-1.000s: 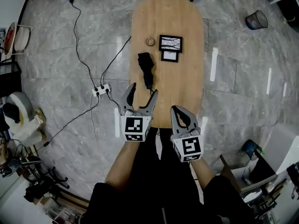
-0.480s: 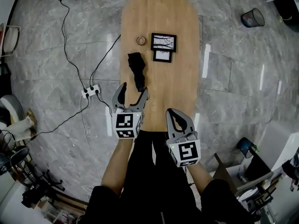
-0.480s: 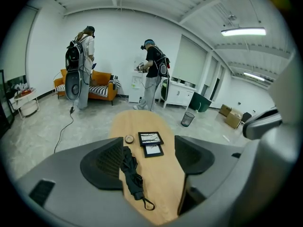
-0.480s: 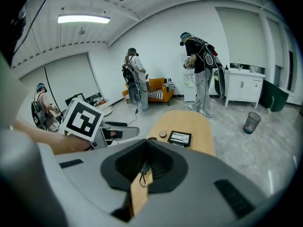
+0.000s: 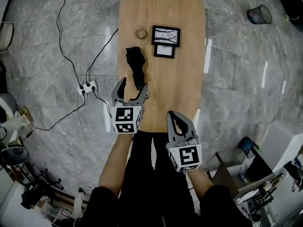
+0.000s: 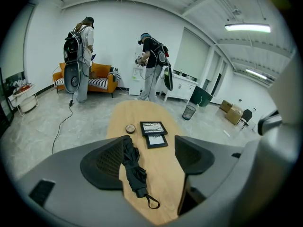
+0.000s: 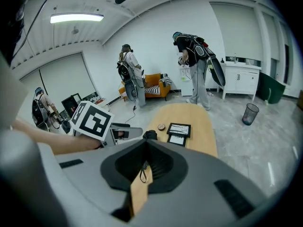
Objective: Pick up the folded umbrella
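The folded black umbrella (image 5: 134,66) lies lengthwise on the left side of the oval wooden table (image 5: 184,79), its strap end towards me. My left gripper (image 5: 132,84) is open, its jaw tips either side of that near end and just short of it. In the left gripper view the umbrella (image 6: 133,167) runs between the jaws close to the left pad, with the strap loop (image 6: 152,202) nearest. My right gripper (image 5: 179,121) hovers at the table's near edge, shut and empty. The right gripper view shows the left gripper (image 7: 96,120) beside the umbrella (image 7: 150,135).
Two black picture frames (image 5: 165,35) and a small round object (image 5: 141,33) sit beyond the umbrella. A power strip (image 5: 87,86) with trailing cables lies on the floor to the left, and a waste bin (image 5: 260,14) stands far right. Two people (image 6: 151,67) stand past the table's far end.
The head view has shifted, so the table sits further left in frame. The left gripper has edged slightly left relative to the umbrella's near end. Both jaw states are unchanged.
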Demonstrator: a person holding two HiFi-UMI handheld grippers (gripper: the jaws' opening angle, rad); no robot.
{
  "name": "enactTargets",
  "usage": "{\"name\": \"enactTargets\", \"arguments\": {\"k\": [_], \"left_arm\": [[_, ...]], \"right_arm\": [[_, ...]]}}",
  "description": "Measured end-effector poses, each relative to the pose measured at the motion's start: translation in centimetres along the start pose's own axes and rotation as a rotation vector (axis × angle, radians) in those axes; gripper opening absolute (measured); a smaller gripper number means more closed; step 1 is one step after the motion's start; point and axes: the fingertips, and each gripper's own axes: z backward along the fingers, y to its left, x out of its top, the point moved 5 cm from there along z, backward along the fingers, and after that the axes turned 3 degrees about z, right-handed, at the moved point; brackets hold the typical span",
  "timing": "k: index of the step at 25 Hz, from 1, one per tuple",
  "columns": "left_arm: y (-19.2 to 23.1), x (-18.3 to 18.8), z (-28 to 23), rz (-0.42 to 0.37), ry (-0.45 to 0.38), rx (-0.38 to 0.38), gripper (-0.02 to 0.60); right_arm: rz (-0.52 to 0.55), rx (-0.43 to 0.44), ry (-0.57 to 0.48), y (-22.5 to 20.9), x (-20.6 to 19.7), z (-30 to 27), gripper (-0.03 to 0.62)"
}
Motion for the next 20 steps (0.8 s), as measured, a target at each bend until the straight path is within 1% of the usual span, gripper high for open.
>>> {"name": "enactTargets", "arguments": {"k": [4,7,13,20], "left_arm": [[0.7,-1.1,-1.3,0.007,0.028,0.009,0.330],[1.0,-1.9,-2.6,0.043,0.057,0.006,0.330],[2.2,-3.5,-5.1,0.079,0.094,0.030,0.330],[3.6,-5.9,-7.8,0.108,0.175,0.042,0.330]], "right_arm": [[-0.017,-0.009,0.015,-0.5,-0.9,-0.3,0.011],[-0.021,-0.010,0.024,-1.0,-1.3,-0.5,0.011],[-0.044,0.002,0.030,-1.6,-2.1,-1.1,0.011],[-0.074,0.012,0.043,-1.9,-2.9,-1.8,0.011]]}}
